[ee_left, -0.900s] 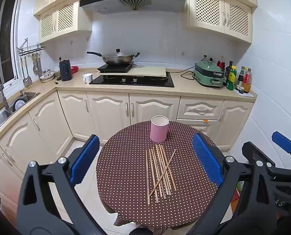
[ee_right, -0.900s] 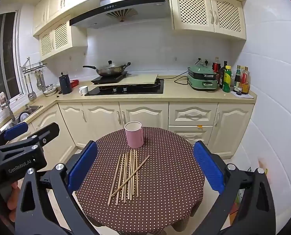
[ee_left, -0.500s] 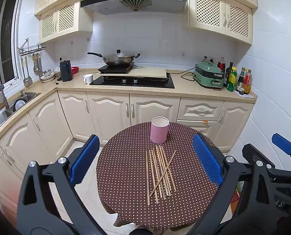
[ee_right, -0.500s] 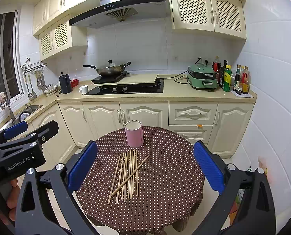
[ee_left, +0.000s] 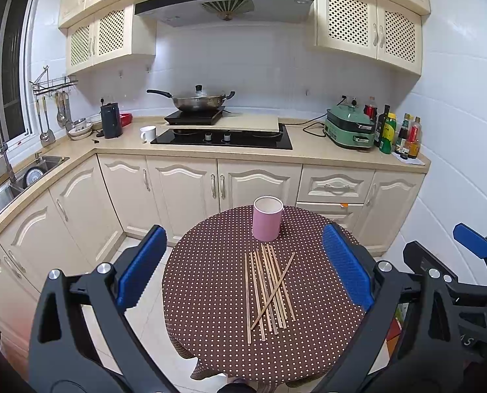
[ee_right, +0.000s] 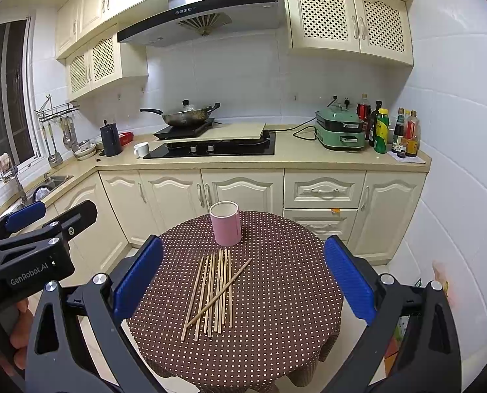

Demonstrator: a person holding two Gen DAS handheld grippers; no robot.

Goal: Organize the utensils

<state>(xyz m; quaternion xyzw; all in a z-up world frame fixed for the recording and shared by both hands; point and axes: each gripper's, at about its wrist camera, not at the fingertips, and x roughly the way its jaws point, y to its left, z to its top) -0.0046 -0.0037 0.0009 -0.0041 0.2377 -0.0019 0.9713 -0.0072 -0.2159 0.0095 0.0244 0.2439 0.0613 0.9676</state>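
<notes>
Barely any change from a moment earlier: same framing, tiny upward drift of scene in both views, nothing touched. Meant task not started, all sorting still ahead

Left hand-held gripper [ee_left: 243, 270] held with jaws wide apart, nothing between pads, well above and short of desk [ee_left: 309, 344]. Right hand-held gripper [ee_right: 243, 275] likewise spread fully, empty, hovering back from desk edge. Left one also seen at left edge of right view, part of a hand under it

Chopsticks [ee_left: 268, 290] lay loose near desk middle, roughly parallel in a fan, one crossed diagonally over the rest. Thin, straight, pale wood or bamboo by the look, light and prone to roll. Exact count not clear

Cup [ee_left: 267, 217] stood upright just beyond far ends of chopsticks, apart from them, not touching as far as could be told. Pink cylinder, smooth matte wall, pale inside, open top, looked empty. Judged as likely holder for the sticks

Desk round, covered with brown cloth with small white dots, cloth draped over edge in soft folds, probably some give under a pinch

Background: cream cabinets [ee_left: 184, 190], dark glossy cooktop [ee_left: 223, 139], metal wok [ee_left: 197, 100] with lid, green appliance [ee_left: 349, 129], bottles [ee_left: 397, 131]. None involved

Judged next: descend on one stick, likely the crossed one on top, pinch thin and low; risk of scattering neighbours
</notes>
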